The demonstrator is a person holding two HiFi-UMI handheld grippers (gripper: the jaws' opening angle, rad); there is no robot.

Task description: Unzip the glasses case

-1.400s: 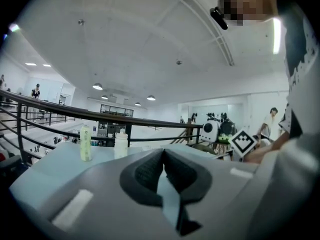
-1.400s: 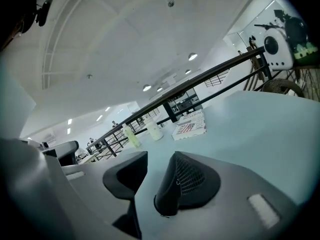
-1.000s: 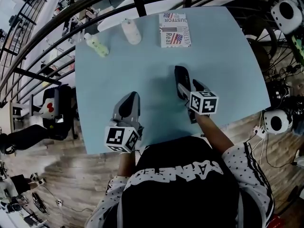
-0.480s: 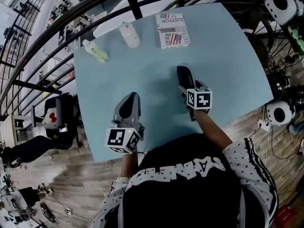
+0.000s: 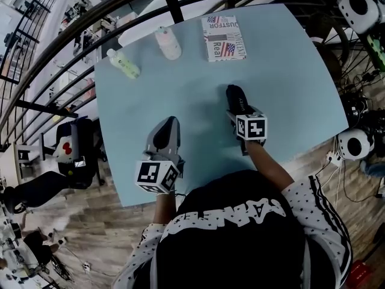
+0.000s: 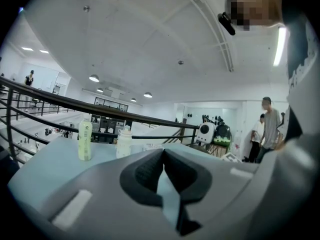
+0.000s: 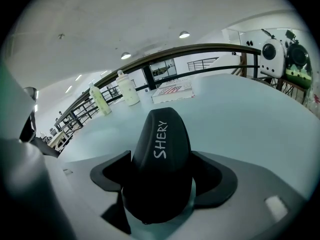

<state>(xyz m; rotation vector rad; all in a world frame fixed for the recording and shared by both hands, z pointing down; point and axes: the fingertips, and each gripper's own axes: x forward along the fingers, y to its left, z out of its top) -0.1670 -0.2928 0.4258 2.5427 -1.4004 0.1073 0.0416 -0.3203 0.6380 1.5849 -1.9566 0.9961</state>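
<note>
Centre case (image 7: 162,134) within right gripper (image 7: 161,179), just opened wide astride it mid-frame; clamp squarely, leaving shut, empty left gripper (image 6: 164,156) free.

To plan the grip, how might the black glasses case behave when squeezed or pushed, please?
The glasses case keeps a domed shape, so it is probably stiff. Its rounded, tapering shell may slip. Lying flat on the table, it looks unlikely to roll.

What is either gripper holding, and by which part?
Nothing gripped yet. The right gripper, jaws just opened wide, straddles the near end of the black glasses case; the left gripper is shut, empty.
</note>
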